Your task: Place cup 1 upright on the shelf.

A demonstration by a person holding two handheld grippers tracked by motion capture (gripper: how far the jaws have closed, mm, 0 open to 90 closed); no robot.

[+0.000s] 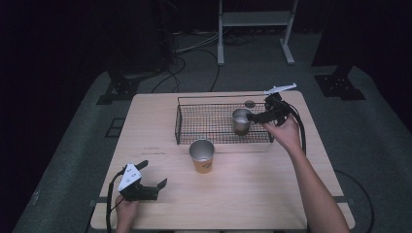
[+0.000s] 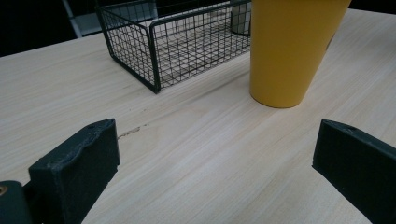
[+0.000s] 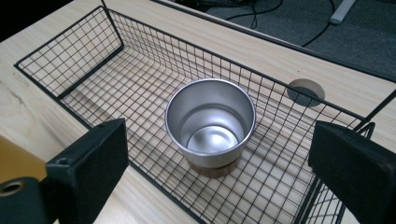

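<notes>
Right gripper view: right hand-held gripper [image 3: 217,163] jaws spread, hovering over steel cup [image 3: 211,126] upright inside wire basket [image 3: 84,60]. Cup likely rigid, light, slick; pinch across rim wall. Left hand-held gripper [image 1: 154,174] spread, idle on table [image 1: 243,194].

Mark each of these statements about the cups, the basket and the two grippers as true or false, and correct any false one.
1. The steel cup stands upright inside the wire basket. True.
2. The right gripper is shut on the steel cup. False: its jaws stand open, apart from the cup.
3. The yellow cup is in the basket. False: it stands on the table, in front of the basket.
4. The left gripper is open and holds nothing. True.
5. The steel cup is empty. True.
</notes>
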